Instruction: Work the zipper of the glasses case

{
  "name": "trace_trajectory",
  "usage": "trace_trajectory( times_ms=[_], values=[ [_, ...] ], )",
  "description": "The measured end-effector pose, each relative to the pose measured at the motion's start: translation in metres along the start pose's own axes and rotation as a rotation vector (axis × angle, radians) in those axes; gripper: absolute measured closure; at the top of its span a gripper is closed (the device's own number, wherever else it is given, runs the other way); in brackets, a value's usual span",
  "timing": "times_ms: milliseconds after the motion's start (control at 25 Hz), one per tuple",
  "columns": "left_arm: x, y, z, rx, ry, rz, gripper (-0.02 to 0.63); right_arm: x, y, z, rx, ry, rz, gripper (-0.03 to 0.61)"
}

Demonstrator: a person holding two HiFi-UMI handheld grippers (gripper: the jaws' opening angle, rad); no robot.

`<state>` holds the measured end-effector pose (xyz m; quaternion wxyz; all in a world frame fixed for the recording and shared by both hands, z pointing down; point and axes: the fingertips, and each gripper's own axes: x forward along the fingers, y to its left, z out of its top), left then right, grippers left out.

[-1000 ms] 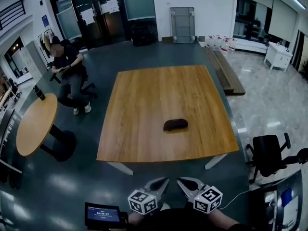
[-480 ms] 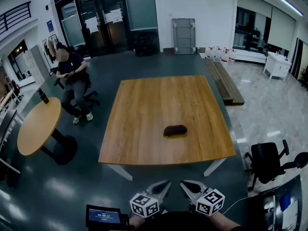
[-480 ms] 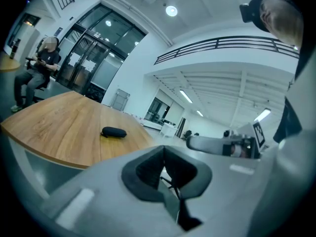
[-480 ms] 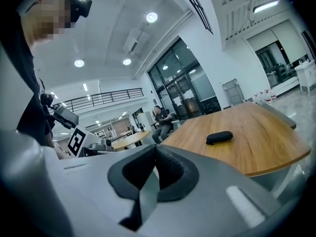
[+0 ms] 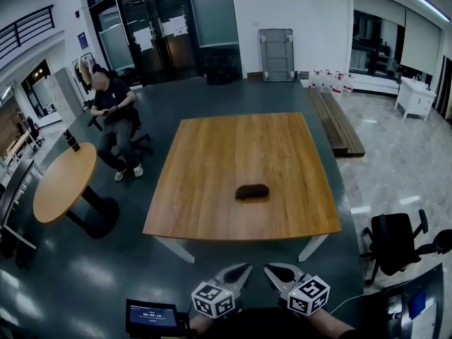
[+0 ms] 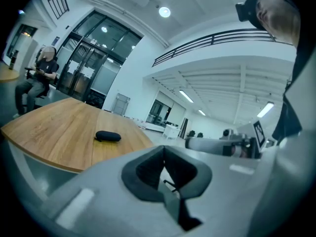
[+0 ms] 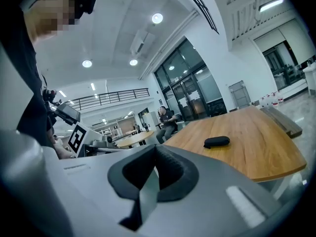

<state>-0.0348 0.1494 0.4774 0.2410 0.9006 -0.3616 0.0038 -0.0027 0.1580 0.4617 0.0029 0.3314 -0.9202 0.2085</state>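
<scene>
A small dark glasses case point(image 5: 252, 191) lies closed near the middle of a square wooden table point(image 5: 212, 154); it also shows as the case point(image 6: 108, 136) in the left gripper view and the case point(image 7: 217, 142) in the right gripper view. My left gripper point(image 5: 244, 268) and right gripper point(image 5: 269, 268) are held side by side close to my body, well short of the table's near edge. Both are shut with nothing between the jaws. The left gripper point(image 6: 170, 181) and right gripper point(image 7: 148, 179) point toward the table.
A round wooden table point(image 5: 63, 182) stands at the left, and a person point(image 5: 113, 111) sits on a chair behind it. A black office chair point(image 5: 395, 239) is at the right. A bench point(image 5: 335, 119) runs along the table's far right. A small screen point(image 5: 150, 316) sits low left.
The head view has shifted slightly, so the table and case sit a little lower and further left. Both grippers stay shut in the same place by my body.
</scene>
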Motion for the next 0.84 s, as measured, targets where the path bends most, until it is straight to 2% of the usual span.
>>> trace_trajectory(
  times_ms=[120,440,840],
  values=[
    [0.002,-0.006,-0.001,-0.002,-0.006,0.011,0.615,-0.007,-0.004,0.001,0.004,-0.001,0.004,0.574],
    [0.015,-0.023,-0.001,0.025,-0.011,-0.021,0.615,-0.02,-0.015,0.003,0.012,-0.014,0.002,0.574],
    [0.021,-0.021,0.001,0.035,-0.001,-0.028,0.615,-0.017,-0.019,0.005,0.011,-0.017,-0.004,0.574]
  ],
)
